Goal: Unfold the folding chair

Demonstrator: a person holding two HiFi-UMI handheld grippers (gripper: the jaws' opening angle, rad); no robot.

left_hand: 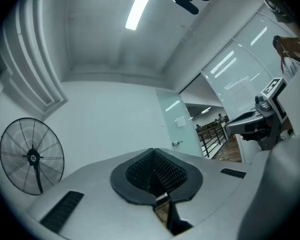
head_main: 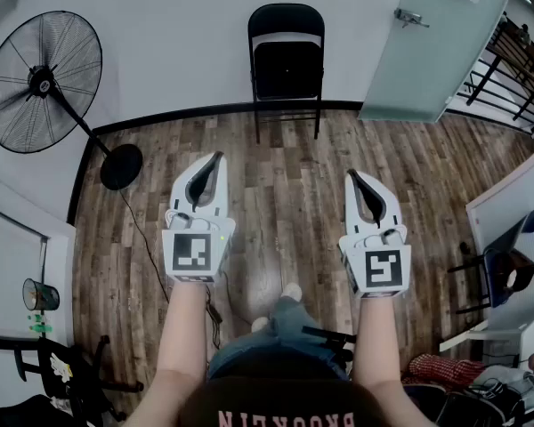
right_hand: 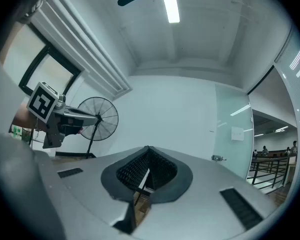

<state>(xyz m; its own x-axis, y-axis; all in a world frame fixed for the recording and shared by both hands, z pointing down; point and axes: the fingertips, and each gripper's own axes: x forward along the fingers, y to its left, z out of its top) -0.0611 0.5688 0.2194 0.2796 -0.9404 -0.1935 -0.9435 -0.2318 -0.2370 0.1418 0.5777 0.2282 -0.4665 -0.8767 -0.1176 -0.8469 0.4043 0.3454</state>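
Your left gripper [head_main: 216, 158] and right gripper [head_main: 353, 176] have their jaws clenched on nothing. You're only approaching: walk up to the black metal folding chair [head_main: 286, 60], apparently folded, then open them.

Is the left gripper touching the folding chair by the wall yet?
Apart. The head view shows the left gripper shut in mid-air, with a stretch of wood floor visible between its tips and the folding chair.

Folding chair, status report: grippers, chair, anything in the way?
Left gripper shut, empty; right gripper shut, empty. Chair folded against wall, untouched. Fan off to left, not in path.
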